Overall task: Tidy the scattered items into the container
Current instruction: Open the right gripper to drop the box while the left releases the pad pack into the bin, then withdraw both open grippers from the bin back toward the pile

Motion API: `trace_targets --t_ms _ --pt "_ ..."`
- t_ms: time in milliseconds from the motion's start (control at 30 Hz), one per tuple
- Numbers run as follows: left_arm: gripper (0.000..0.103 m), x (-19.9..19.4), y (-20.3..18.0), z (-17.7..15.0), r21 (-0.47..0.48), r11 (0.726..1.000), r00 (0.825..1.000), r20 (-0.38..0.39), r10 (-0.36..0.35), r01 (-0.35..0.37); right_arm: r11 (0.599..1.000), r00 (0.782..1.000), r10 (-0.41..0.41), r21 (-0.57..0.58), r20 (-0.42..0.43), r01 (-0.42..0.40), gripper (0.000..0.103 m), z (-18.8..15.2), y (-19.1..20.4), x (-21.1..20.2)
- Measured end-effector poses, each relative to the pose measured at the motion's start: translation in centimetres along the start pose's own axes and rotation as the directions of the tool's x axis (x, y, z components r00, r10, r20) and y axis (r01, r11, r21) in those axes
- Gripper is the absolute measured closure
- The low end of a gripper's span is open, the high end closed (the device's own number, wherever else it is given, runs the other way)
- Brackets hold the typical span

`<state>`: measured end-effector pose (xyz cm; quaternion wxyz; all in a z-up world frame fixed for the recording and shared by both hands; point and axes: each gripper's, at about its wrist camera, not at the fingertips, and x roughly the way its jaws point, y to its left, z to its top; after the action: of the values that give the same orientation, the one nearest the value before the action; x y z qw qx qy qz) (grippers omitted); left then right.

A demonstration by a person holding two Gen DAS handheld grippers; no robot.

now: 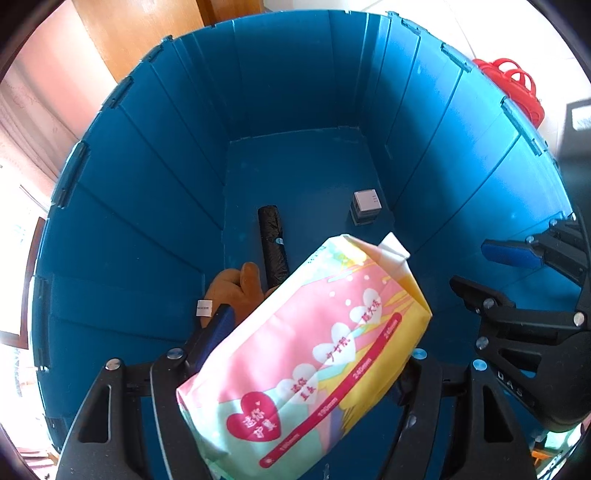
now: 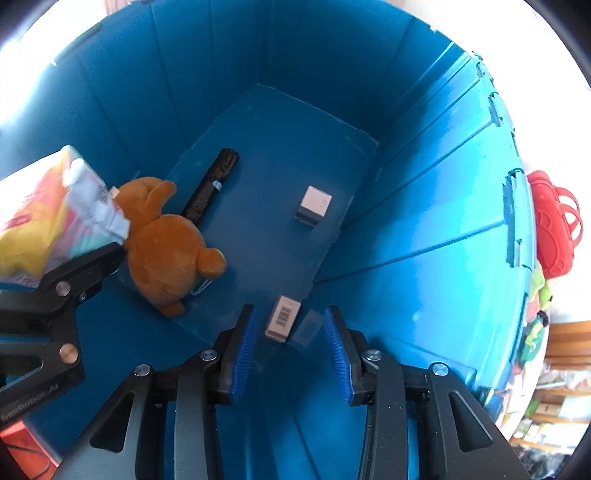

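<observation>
My left gripper is shut on a pink and yellow soft pack and holds it above the inside of the blue bin. The pack also shows in the right wrist view. On the bin floor lie a brown plush toy, a black folded umbrella, a small white box and a small barcoded box. My right gripper is open and empty over the bin, just above the barcoded box. It also shows at the right of the left wrist view.
The blue bin walls surround both grippers. A red plastic basket stands outside the bin's right rim, with green items below it. A wooden door is beyond the bin.
</observation>
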<state>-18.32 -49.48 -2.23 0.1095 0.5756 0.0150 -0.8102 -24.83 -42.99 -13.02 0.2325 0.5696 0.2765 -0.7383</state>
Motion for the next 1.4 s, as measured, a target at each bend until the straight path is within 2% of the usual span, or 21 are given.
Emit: trace_targets --t_ms 133,167,200,300,633,833,967,1233,1333,1400 --pt "0.033 -1.8 0.6 -0.7 -0.020 1.000 0.996 0.092 -0.007 0.009 1.000 0.999 0.003 -0.001 0.038 -0.003 0.062 -0.6 0.1 -1.3" --pt "0.030 -2.2 0.6 -0.7 -0.018 1.000 0.993 0.122 -0.008 0.010 1.000 0.999 0.009 0.000 0.047 -0.009 0.059 -0.7 0.1 -1.6" --pt "0.028 -2.4 0.6 -0.7 -0.021 1.000 0.991 0.136 0.007 -0.004 1.000 0.998 0.013 0.001 0.058 -0.013 0.049 -0.8 0.1 -1.9" --pt "0.028 -2.5 0.6 -1.2 -0.033 0.999 0.992 0.125 -0.008 0.012 1.000 0.997 0.018 0.001 0.079 -0.018 0.046 -1.0 0.1 -2.5" --pt "0.028 -3.3 1.8 -1.6 -0.021 1.000 0.988 0.154 0.015 -0.012 1.000 0.991 0.018 0.009 0.130 -0.019 0.037 -1.6 0.0 -4.2" --pt "0.028 -4.3 1.6 -2.0 -0.033 0.999 0.985 0.171 0.004 0.002 0.999 0.982 0.044 0.020 0.186 -0.048 0.036 -2.7 -0.4 -6.2" --pt "0.028 -5.0 1.4 -2.9 -0.030 1.000 0.986 0.167 -0.002 0.007 0.999 0.975 0.044 0.007 0.218 -0.047 0.020 -3.6 -0.2 -7.6" --pt "0.028 -6.1 1.5 -4.1 -0.031 0.999 0.981 0.193 -0.008 0.014 0.999 0.965 0.039 -0.007 0.258 -0.039 0.020 -4.7 0.3 -9.6" --pt "0.028 -6.8 1.7 -4.4 -0.031 0.999 0.974 0.225 -0.023 0.030 0.999 0.961 0.041 0.002 0.274 -0.043 0.011 -5.0 0.1 -10.1" --pt "0.028 -7.1 1.6 -4.6 -0.032 0.999 0.968 0.252 -0.010 0.019 0.999 0.957 0.038 0.009 0.289 -0.043 0.010 -5.2 0.0 -10.5"
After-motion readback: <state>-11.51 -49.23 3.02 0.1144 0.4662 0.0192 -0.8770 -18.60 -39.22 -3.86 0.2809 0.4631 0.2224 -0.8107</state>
